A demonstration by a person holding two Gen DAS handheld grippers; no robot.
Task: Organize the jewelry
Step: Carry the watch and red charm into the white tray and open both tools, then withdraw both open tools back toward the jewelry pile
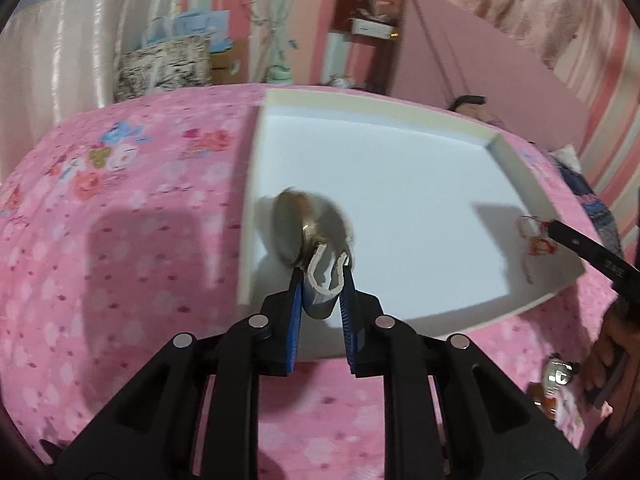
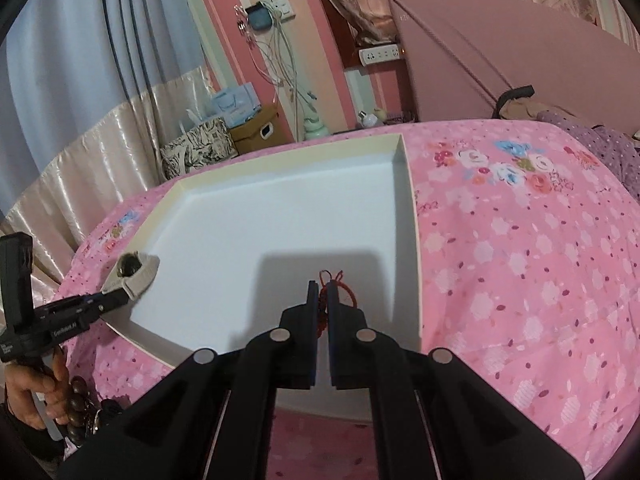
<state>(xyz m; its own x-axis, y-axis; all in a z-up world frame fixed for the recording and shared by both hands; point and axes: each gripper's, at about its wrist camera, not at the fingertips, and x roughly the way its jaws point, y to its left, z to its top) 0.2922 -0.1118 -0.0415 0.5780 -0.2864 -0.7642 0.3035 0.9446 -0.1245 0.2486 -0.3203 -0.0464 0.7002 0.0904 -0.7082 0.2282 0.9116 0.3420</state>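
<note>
The left gripper (image 1: pixel 325 264) is pinching the white strap of a watch (image 1: pixel 298 226), its jaws narrow with the folded band between them. Gripping by the strap is letting the gold-rimmed case hang forward past the fingertips, tilted on edge, so the dial is not being squeezed. The watch is hovering over the tray (image 1: pixel 404 120), just inside its near left wall, which seems a fitting spot for setting it down in a corner of its own. From the right wrist view the same watch (image 2: pixel 130 271) is sitting at the tray's left edge, apart from the other piece.

The right gripper (image 2: pixel 323 292) is clamped tight on a red cord bracelet (image 2: pixel 344 286), jaws nearly touching, since so thin a thing needs a full close. The cord is looping out beyond the tips and also trailing down between the fingers. It is hanging over the tray's white floor near the right wall (image 2: pixel 412 216); whether it is touching the floor is hard to say.

Holding 2 pieces at opposite sides is probably meant to keep them from tangling. The tray is lying on a pink flowered bedcover (image 2: pixel 520 264), a soft base, so it may tip under pressure. A hand (image 2: pixel 28 396) is gripping the left tool's handle, beads at its wrist.
</note>
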